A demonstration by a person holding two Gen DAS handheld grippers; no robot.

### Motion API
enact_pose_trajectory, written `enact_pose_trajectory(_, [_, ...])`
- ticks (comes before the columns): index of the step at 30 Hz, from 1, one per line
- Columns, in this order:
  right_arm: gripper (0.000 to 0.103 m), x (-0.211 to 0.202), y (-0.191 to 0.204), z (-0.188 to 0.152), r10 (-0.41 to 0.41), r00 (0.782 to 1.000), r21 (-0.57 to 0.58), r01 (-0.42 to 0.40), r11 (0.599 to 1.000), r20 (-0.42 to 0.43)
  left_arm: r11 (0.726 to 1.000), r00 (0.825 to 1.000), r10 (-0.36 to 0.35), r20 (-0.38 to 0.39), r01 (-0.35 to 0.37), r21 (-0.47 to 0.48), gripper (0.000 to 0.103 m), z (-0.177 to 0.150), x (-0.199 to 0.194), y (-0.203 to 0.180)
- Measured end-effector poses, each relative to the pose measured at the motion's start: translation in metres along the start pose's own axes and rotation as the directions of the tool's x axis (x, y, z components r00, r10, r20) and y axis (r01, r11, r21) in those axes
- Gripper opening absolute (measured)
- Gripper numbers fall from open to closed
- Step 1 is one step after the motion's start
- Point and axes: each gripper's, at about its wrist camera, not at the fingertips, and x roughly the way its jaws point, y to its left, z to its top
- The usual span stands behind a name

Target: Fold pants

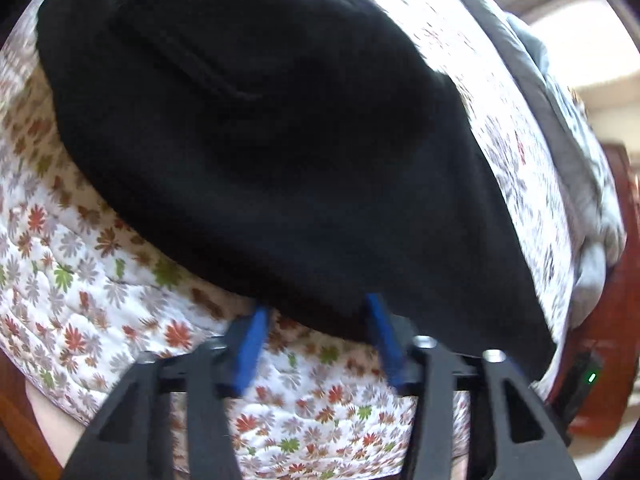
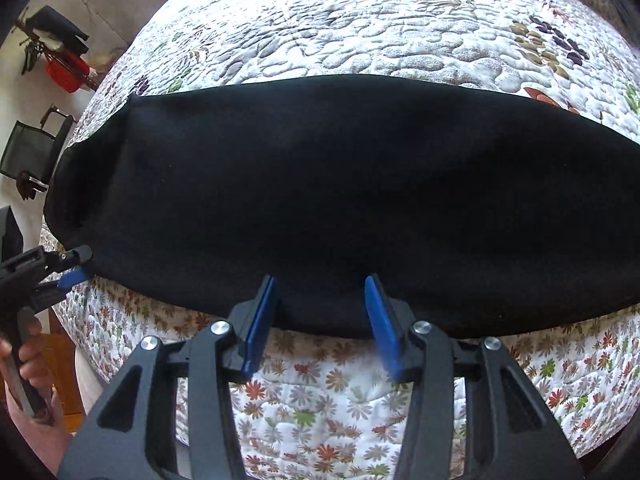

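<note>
The black pants (image 2: 340, 200) lie flat on the flowered quilt (image 2: 320, 400), a long band running left to right just ahead of both tools; the right gripper (image 2: 320, 300) stands spread at the near edge, holding nothing; the left gripper (image 1: 316, 320) is likewise spread at that edge, close to the band's left end, so neither hand is clearly nearer

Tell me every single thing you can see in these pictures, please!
pants: one, black, lying flat across the quilt.
quilt: one, white with flowers, covering the bed.
grey bedding: one bunched pile, at the quilt's far side.
chair: one, black, beside the bed.
red item: one, near the wall; too small to identify.
left hand-held gripper: one, black with blue fingers, open at the pants' edge.
right hand-held gripper: one, same colours, open at the pants' near edge.
</note>
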Motion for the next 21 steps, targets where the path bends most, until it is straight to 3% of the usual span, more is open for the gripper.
enact_pose_trajectory(4, [0.050,0.003,0.005,0.005,-0.002,1.000,-0.004,0.002,1.000,-0.007,0.999,1.000,-0.002,0.013,0.002,-0.045,0.018,-0.003,-0.005,0.007])
enact_pose_trajectory(7, [0.053,0.002,0.006,0.001,-0.005,1.000,-0.009,0.005,1.000,-0.008,0.997,0.998,0.057,0.006,-0.057,-0.058,0.010,-0.012,-0.003,0.006])
enact_pose_trajectory(8, [0.053,0.002,0.006,0.000,-0.007,1.000,-0.009,0.007,1.000,-0.008,0.995,0.996,0.088,0.010,-0.087,-0.051,0.000,-0.016,0.000,0.007])
enact_pose_trajectory(9, [0.053,0.003,0.007,0.000,-0.008,1.000,-0.009,0.008,1.000,-0.007,0.988,0.989,0.149,0.009,-0.149,-0.037,0.000,-0.019,0.005,0.008])
enact_pose_trajectory(16, [0.055,-0.004,0.002,-0.004,0.005,1.000,-0.003,-0.005,1.000,0.006,0.980,0.981,0.174,0.088,-0.181,0.081,0.000,-0.040,0.000,-0.019])
enact_pose_trajectory(18, [0.055,-0.012,-0.009,-0.006,-0.012,1.000,0.016,0.012,1.000,0.018,0.984,0.989,0.122,0.078,-0.131,0.124,0.011,-0.053,0.001,-0.037])
enact_pose_trajectory(20, [0.055,-0.020,-0.029,-0.010,-0.040,0.999,0.064,0.038,0.997,0.031,0.979,0.993,0.095,0.074,-0.106,0.174,0.032,-0.067,0.005,-0.060])
enact_pose_trajectory(21, [0.055,-0.025,-0.044,-0.012,-0.044,0.998,0.098,0.040,0.994,0.040,0.973,0.994,0.078,0.075,-0.092,0.211,0.036,-0.073,0.009,-0.075])
